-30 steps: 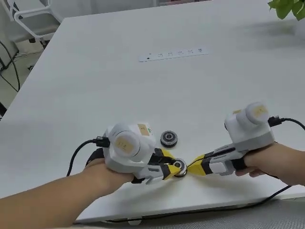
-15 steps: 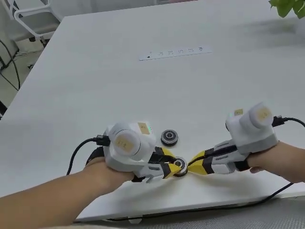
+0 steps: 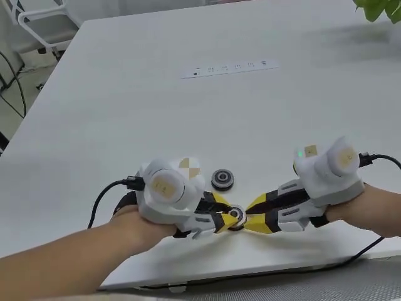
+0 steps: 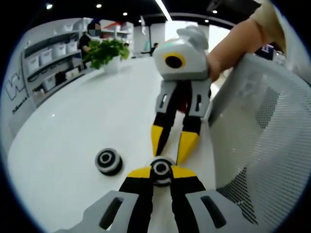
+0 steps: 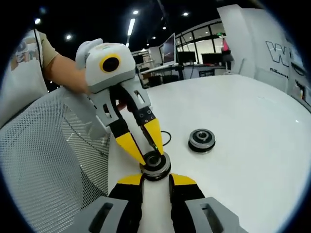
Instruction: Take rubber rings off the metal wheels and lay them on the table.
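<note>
In the head view two grippers meet near the front edge of the white table (image 3: pixel 125 94). The left gripper (image 3: pixel 225 221) is clenched on one metal wheel (image 3: pixel 236 216), holding it just above the tabletop. The right gripper (image 3: pixel 249 218) has its yellow tips at that wheel's far side. A second wheel (image 3: pixel 222 179), with its dark rubber ring on, lies flat on the table just beyond them, apart from both. One white power strip (image 3: pixel 230 69) lies farther back, and a plant (image 3: pixel 376 9) shows at the far corner.

In the left gripper view the held wheel sits between the yellow tips. The right gripper's jaws stand slightly parted at its rim, and I cannot tell whether they pinch it. A mesh chair (image 4: pixel 257 131) stands beside the table.

The right gripper view shows both wheels, with an office with ceiling lights behind.
</note>
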{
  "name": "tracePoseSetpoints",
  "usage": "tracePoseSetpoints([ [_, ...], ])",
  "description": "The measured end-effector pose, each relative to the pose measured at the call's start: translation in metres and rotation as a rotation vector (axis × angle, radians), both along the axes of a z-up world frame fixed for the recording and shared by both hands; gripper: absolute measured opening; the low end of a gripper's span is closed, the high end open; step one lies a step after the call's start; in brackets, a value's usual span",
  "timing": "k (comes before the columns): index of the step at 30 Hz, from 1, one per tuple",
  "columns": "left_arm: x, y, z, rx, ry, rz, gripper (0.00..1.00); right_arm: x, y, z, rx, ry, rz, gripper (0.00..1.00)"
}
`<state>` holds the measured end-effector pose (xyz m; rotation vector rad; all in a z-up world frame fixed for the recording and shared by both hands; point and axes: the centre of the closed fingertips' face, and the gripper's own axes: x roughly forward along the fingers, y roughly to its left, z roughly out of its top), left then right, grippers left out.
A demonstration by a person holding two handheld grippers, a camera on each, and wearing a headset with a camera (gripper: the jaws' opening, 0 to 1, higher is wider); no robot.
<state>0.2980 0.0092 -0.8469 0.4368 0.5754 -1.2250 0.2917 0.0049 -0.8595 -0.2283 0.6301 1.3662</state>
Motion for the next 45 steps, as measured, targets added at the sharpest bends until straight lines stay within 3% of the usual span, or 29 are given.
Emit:
tracePoseSetpoints([
  [3,0.000,0.000,0.000,0.000,0.000,0.001,0.13,0.001,0.002,-0.001,-0.015,-0.030,0.017,0.20],
  [11,0.000,0.000,-0.001,0.000,0.001,0.004,0.13,0.001,0.001,-0.004,-0.038,-0.054,0.041,0.15],
  [20,0.000,-0.001,-0.001,0.001,0.000,0.006,0.13,0.001,-0.004,-0.006,-0.052,-0.022,0.016,0.06],
  [26,0.000,-0.001,-0.001,0.001,-0.001,0.010,0.13,0.002,-0.004,-0.007,-0.061,0.023,-0.026,0.00],
  [28,0.000,-0.001,-0.001,0.011,-0.011,0.001,0.13,0.003,-0.004,-0.008,-0.060,0.059,-0.057,0.00],
  [29,0.000,-0.001,-0.001,0.012,-0.012,0.000,0.12,0.003,-0.005,-0.008,-0.054,0.108,-0.098,0.00],
  [33,0.000,-0.001,-0.001,0.018,-0.016,-0.001,0.12,0.005,-0.007,-0.006,-0.016,0.162,-0.124,0.00],
  [36,0.000,0.000,-0.001,0.020,-0.018,-0.002,0.12,0.006,-0.007,0.000,0.045,0.230,-0.172,0.00],
  [45,0.002,-0.001,-0.001,0.028,-0.015,0.018,0.12,0.008,-0.005,0.009,0.108,0.290,-0.233,0.00],
])
